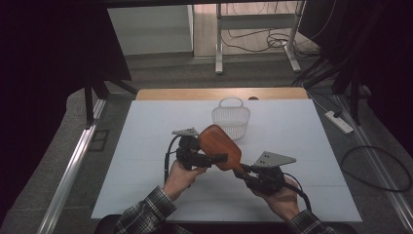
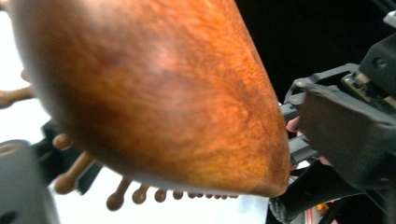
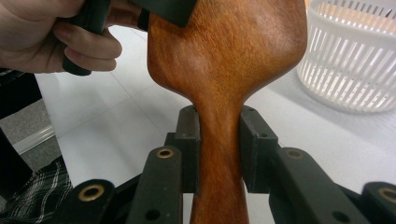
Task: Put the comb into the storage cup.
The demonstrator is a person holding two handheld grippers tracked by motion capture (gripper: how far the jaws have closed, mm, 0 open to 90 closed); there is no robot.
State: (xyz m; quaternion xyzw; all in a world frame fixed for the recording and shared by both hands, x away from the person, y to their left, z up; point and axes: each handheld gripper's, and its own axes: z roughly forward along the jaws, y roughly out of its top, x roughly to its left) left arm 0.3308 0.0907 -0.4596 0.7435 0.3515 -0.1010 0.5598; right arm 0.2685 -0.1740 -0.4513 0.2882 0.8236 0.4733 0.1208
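The big white table top (image 1: 146,161) has no words on it. At its far side sits a small white plastic basket with slats (image 1: 231,119), and it has no label. Above the table, a brown wooden hairbrush with round-tipped pins (image 1: 220,145) is held up. The right gripper (image 3: 218,140) squeezes its handle tight. The left gripper (image 1: 219,158) is by the brush head; I cannot tell if it pinches it.

Reddish wooden hairbrush (image 1: 220,145) — aloft above the table, bristles down
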